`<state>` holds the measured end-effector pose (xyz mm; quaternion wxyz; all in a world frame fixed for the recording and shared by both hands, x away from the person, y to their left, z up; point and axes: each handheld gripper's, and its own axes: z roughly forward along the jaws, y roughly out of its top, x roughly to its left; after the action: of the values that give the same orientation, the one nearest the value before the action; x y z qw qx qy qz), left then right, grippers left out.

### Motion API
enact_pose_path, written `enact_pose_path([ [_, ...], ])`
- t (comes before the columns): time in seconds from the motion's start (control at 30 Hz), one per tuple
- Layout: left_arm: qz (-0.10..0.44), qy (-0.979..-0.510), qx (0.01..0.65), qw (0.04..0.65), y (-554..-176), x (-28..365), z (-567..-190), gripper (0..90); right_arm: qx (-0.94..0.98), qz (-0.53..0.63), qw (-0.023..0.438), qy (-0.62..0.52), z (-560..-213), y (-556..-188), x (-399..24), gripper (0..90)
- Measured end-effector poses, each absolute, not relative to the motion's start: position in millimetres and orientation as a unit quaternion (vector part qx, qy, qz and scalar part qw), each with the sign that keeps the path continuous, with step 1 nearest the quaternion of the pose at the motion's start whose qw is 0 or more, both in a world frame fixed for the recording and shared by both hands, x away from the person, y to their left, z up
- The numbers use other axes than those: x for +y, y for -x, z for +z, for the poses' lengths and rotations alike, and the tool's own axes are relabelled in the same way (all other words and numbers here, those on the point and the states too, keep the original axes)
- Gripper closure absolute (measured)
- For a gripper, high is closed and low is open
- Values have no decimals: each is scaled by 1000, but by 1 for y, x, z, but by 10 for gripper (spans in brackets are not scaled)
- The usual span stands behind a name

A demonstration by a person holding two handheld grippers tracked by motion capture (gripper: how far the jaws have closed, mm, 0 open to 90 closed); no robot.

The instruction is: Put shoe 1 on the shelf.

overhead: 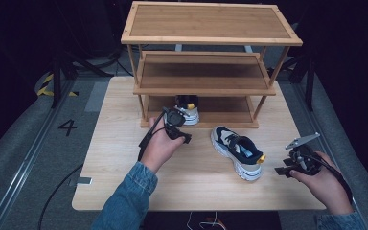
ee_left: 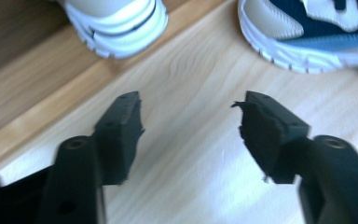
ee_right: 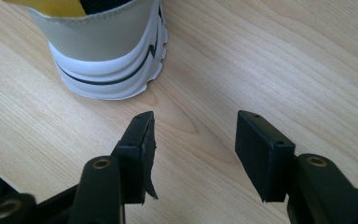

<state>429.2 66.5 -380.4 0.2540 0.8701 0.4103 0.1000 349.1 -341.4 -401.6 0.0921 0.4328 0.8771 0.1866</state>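
One shoe (overhead: 188,109) stands on the bottom shelf of the wooden rack (overhead: 211,64), heel toward the person. The other shoe (overhead: 237,152) lies on the bench (overhead: 124,158), in front of the rack at about 5 o'clock from the first shoe.

The left tool (overhead: 182,130) sits just in front of the shoe on the shelf, at its 6 o'clock. Its jaws are spread apart and nothing is between them. In the left gripper view the white heel of that shoe (ee_left: 116,25) is just past the tips and not touching them. So that shoe looks let go and put away.

The right tool (overhead: 283,168) waits at about 4 o'clock from the second shoe, near its heel. Its jaws are apart too, with bare bench between them, and the heel (ee_right: 107,56) is just ahead.

I think the next step is the second shoe. A tool needs to slide up to the heel, pinch it, and lift the shoe onto the shelf beside the first one.
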Motion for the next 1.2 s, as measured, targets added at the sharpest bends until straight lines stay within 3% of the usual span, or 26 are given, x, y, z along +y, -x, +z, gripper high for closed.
enact_pose_path([
  [0.2, 87, -891, 381, 230, -410, 92, -380, 251, 880, 191, 86, -427, -393, -350, -337, 543],
  [0.37, 78, -896, 383, 210, -399, 108, -380, 224, 884, 188, 79, -421, -389, -350, -333, 568],
  [0.67, 61, -894, 410, 169, -387, 133, -393, 210, 896, 188, 74, -396, -381, -346, -319, 563],
  [1.03, 72, -888, 423, 165, -381, 148, -392, 211, 903, 222, 93, -357, -366, -345, -294, 548],
  [1.2, 70, -890, 420, 164, -380, 147, -394, 212, 903, 235, 97, -346, -364, -347, -287, 624],
])
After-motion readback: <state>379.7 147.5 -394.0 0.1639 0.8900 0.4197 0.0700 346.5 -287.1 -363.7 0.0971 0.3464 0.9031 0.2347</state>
